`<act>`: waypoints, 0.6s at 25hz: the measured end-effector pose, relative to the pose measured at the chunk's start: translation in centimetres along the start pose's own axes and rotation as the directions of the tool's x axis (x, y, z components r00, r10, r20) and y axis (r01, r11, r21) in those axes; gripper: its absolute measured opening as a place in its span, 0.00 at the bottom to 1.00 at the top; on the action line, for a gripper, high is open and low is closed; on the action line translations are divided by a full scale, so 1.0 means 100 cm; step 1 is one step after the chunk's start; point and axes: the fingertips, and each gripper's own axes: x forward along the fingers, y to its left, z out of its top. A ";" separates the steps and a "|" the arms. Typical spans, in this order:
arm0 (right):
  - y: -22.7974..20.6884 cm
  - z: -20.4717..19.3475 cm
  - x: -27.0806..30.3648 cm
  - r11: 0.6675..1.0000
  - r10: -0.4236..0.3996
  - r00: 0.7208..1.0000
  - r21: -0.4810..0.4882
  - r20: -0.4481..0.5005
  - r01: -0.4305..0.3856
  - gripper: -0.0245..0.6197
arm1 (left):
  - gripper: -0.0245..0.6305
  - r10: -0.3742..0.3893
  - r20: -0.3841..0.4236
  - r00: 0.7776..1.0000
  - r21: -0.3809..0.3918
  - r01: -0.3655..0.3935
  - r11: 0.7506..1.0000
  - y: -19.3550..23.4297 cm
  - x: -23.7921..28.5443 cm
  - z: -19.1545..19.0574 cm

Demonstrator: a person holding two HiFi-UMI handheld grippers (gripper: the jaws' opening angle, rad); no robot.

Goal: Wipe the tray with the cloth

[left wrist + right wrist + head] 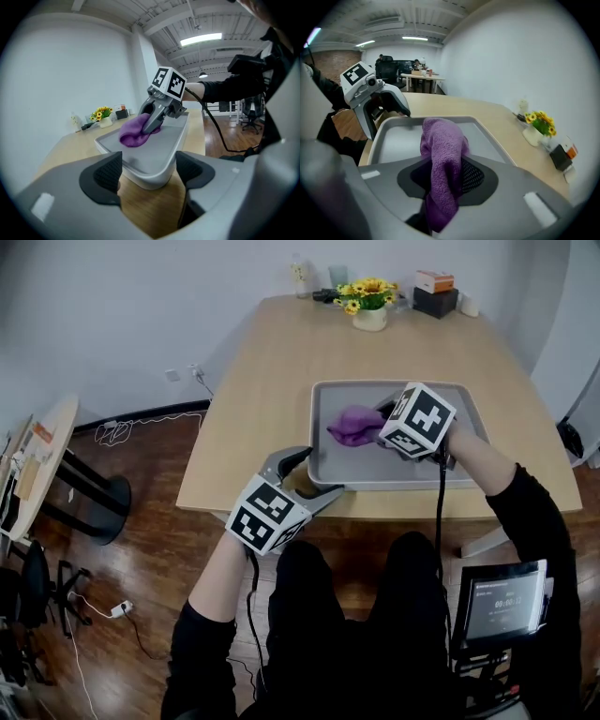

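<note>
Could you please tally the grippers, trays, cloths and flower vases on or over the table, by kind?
Grippers: 2, the left gripper and the right gripper
Tray: 1
Purple cloth: 1
Vase of yellow flowers: 1
Total: 5

The cloth (440, 154) pinched in the right gripper (446, 177) is purple, nubby terry. Beneath it, the tray (330, 471) looks like smooth, matt grey plastic. The left gripper (149, 174) has matt grey shells and black, finely textured pads (108, 174). Under it lies the table (272, 352) of pale, satin-smooth wood.
</note>
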 end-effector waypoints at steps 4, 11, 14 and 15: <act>0.042 0.047 0.031 0.991 0.081 0.996 -0.107 0.028 -0.077 0.21 | 0.57 -0.001 0.003 1.000 0.002 0.001 1.000 0.000 0.002 -0.002; 0.041 0.021 0.016 0.994 0.063 0.998 -0.094 0.001 -0.063 0.21 | 0.57 0.002 -0.001 1.000 0.004 -0.002 1.000 0.006 -0.001 -0.010; 0.005 -0.031 -0.016 0.999 -0.022 0.998 -0.032 -0.060 0.020 0.21 | 0.57 0.003 -0.001 1.000 0.006 -0.003 1.000 0.006 -0.002 -0.009; -0.009 -0.052 -0.030 0.999 -0.051 0.995 0.003 -0.084 0.051 0.21 | 0.57 0.002 -0.001 1.000 0.004 -0.002 1.000 0.005 -0.002 -0.009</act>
